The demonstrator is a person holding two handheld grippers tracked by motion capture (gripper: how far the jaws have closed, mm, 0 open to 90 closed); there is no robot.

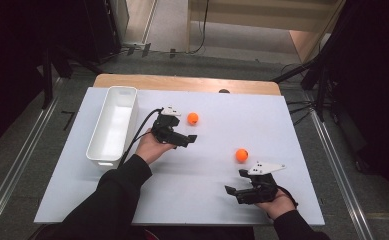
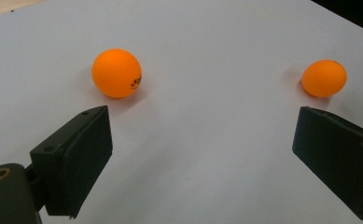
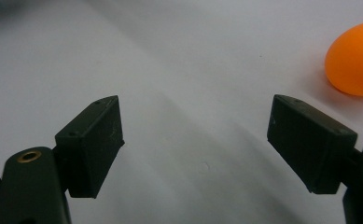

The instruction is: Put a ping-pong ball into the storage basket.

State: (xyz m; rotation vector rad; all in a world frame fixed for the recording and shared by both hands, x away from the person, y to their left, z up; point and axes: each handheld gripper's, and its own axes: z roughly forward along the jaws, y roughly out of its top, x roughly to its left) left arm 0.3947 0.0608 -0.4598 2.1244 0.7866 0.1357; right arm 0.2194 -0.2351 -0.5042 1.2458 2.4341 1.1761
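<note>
Left tool [image 1: 186, 131] spread, nearing the far orange ball [image 1: 193, 118] (light, smooth, apt to roll); pinch it across its middle; right tool [image 1: 236, 181] also spread

Black long sleeves [image 1: 112, 200]; black grippers with blocky fingers [image 2: 79, 158], grey three-cornered plates, black cables.

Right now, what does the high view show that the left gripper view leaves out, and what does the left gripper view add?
High view alone: the white bin at the table's left, the person's sleeves, and the right hand-held gripper near the front edge. Left gripper view alone: dark print on the nearer orange ball, and the left hand-held gripper seen from behind, jaws wide apart and holding nothing. Shared: both orange balls, the farther one included, resting apart on the white table.
</note>
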